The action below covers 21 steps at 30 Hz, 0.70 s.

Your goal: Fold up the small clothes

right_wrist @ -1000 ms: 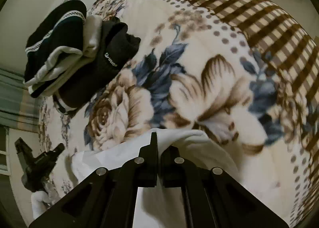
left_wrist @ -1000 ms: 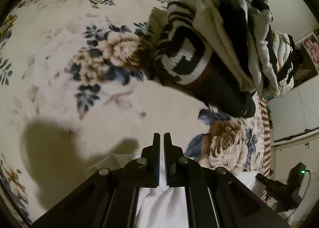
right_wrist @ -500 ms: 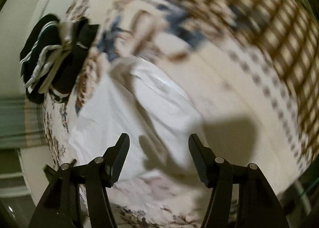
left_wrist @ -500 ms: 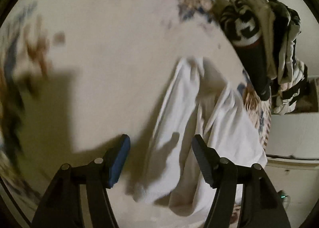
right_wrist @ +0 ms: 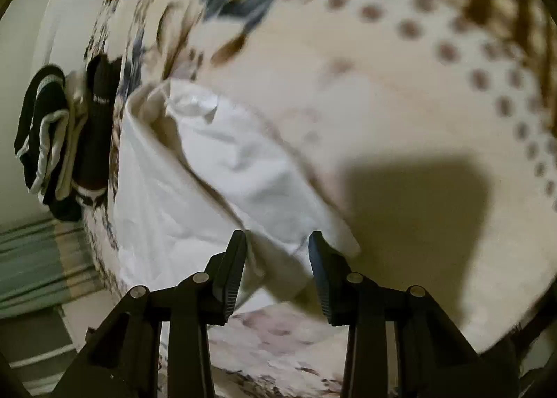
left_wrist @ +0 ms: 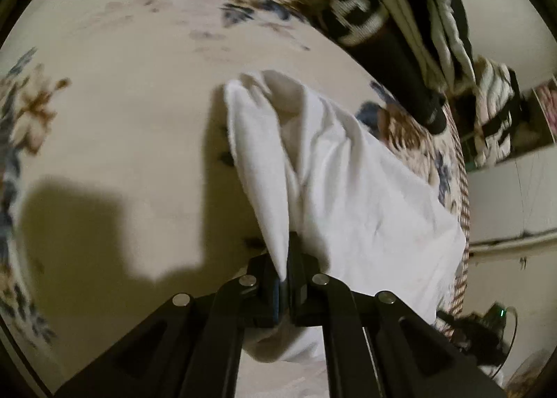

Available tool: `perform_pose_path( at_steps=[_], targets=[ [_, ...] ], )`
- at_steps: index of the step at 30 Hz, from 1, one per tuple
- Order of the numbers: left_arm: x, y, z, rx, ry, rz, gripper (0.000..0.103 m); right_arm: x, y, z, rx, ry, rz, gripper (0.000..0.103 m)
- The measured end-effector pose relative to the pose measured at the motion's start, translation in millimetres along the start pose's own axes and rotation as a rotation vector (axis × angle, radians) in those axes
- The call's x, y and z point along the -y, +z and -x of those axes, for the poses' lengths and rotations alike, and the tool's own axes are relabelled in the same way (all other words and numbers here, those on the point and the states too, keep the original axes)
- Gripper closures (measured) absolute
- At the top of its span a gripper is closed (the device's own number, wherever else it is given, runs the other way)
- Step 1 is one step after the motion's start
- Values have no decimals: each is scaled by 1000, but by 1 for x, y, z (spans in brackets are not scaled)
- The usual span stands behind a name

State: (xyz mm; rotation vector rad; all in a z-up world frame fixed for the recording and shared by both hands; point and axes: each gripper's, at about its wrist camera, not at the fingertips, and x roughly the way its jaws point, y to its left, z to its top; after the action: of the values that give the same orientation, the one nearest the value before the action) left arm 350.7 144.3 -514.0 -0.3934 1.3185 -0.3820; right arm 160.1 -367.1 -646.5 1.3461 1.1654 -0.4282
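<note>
White garment (left_wrist: 341, 182): laid crumpled on the flowered bed (left_wrist: 122, 140), released half a second ago. Left gripper (left_wrist: 286, 272): fingers now clamped again on one edge. Right gripper (right_wrist: 276, 269): fingers closing around the opposite edge, not yet pressing. Next fold is being set up.

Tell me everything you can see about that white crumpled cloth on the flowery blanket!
The white crumpled cloth looks thin, soft and wrinkled. It lies loosely bunched on the flowery blanket, beside a pile of dark and striped clothes. The left gripper is shut on one edge; the right gripper is closing around another fold.
</note>
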Motion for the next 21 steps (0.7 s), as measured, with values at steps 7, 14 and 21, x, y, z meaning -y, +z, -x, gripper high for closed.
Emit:
perform_pose_path(
  at_steps=[7,14,21],
  targets=[
    [-17,-6,11,-3,-10,83,101,30,3,2,-1,63,-98,28],
    [-29,-16,28,-14,-3,128,101,-3,-2,11,90,44,38,95],
    [-55,-16,4,-104,47,207,98,-17,22,10,12,-93,126,94]
  ],
)
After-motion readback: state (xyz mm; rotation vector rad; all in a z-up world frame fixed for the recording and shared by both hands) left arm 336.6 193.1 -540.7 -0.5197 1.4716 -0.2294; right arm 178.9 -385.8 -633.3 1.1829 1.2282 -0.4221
